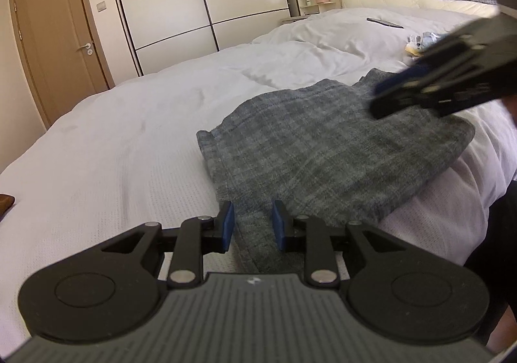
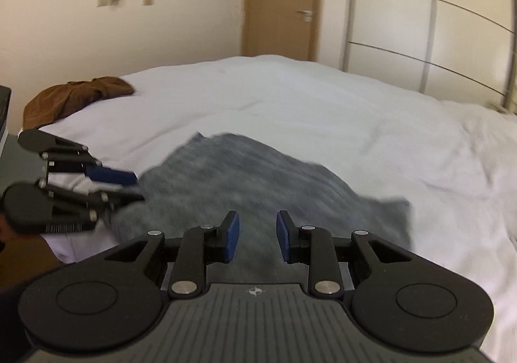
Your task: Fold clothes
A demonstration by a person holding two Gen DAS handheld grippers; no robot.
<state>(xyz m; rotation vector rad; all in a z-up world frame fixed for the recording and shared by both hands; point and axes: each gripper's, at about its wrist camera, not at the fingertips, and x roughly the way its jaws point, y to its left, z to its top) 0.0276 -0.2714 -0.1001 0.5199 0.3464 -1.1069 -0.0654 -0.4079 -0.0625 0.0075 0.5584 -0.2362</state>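
The grey garment (image 1: pixel 323 143) lies flat near the bed's (image 1: pixel 113 137) near edge, already doubled over. Its long axis runs from the left tongs (image 1: pixel 252 224) away toward the right tongs (image 1: pixel 387 95).

The left tongs stand apart, a narrow strip of the garment's near end lying between the pads (image 1: pixel 227 222), which do not seem to press it. The right tongs (image 2: pixel 257 233) are also parted with nothing clamped, hovering over the garment's (image 2: pixel 258 175) far part; that view is blurred.

So each tongs sits at one end of the long axis, the left low at the near end, the right above the far one. By my judgement the next fold would carry one end over the other. A brown garment (image 2: pixel 77 98) waits at the bed's far corner.
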